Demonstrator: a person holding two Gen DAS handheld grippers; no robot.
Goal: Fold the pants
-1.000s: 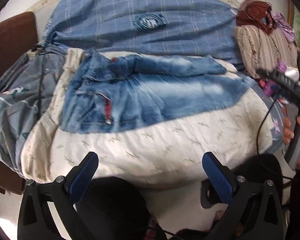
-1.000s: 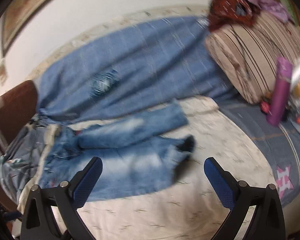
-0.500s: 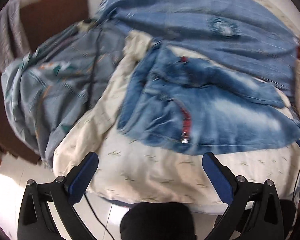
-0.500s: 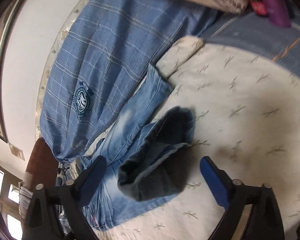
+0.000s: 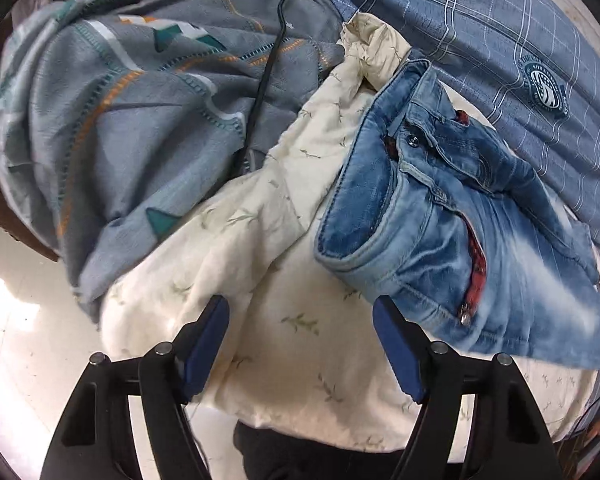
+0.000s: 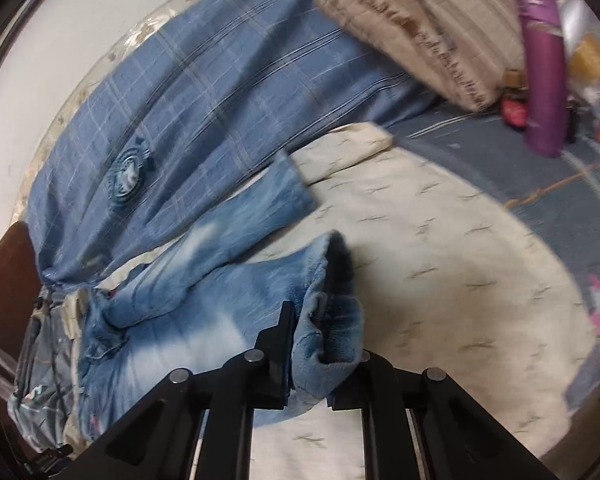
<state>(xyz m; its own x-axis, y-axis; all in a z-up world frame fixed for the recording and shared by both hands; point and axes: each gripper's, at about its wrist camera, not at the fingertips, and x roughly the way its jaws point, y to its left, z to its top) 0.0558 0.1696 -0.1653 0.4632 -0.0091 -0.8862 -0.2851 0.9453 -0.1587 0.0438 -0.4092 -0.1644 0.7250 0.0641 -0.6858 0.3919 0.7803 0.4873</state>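
Right tongs (image 6: 306,344) clench the hem of the jeans (image 5: 472,240) lying on the cream quilt (image 5: 260,264), while the left tongs (image 5: 300,344), just narrowing yet empty, hover near the waistband (image 5: 364,216): the pick-up step, needing a waistband pinch next.

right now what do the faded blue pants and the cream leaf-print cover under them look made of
Faded blue pants: likely denim, seen in the twill weave, stitched seams, metal button and whitened wash. Cream leaf-print cover: soft, matte, puffy cloth, perhaps a quilted cotton; the fibre cannot be told.
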